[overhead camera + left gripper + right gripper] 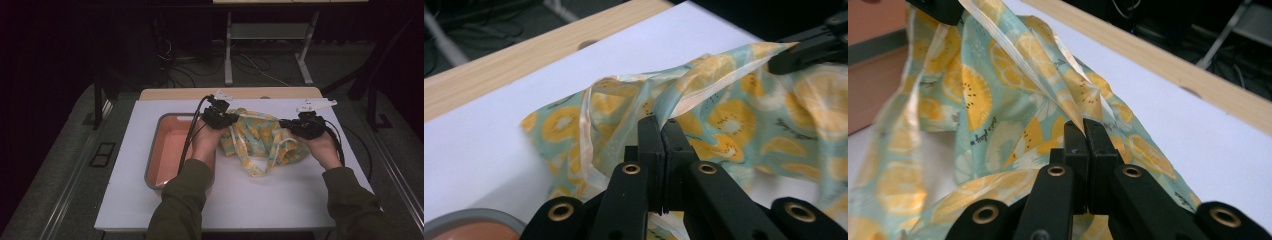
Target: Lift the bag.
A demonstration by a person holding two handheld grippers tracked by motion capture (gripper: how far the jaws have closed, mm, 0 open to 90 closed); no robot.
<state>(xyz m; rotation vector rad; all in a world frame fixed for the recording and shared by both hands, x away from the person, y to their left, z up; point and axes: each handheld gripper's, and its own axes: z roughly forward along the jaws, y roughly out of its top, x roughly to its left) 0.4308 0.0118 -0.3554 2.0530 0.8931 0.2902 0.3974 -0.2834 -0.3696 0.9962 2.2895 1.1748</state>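
You are holding a thin, shiny bag [262,137] printed with orange and lemon slices on a pale green ground, and you are stretching it between your two grippers above the white desk [260,195]. Your left gripper [223,119] is clenching its fingers [650,137] on one edge of the bag [734,120], with the film gathered into folds just ahead of the tips. Your right gripper [295,127] is pinching the opposite edge, its fingers [1095,137] pressed together on a crease of the bag [978,100]. The bag's middle is sagging down onto the desk between your hands. A grey-rimmed tray [162,125] with an orange-pink inside is sitting on the desk just beside the bag, under your left forearm. In the right gripper view a short line of small dark script is showing among the printed fruit slices, too small and turned to read.
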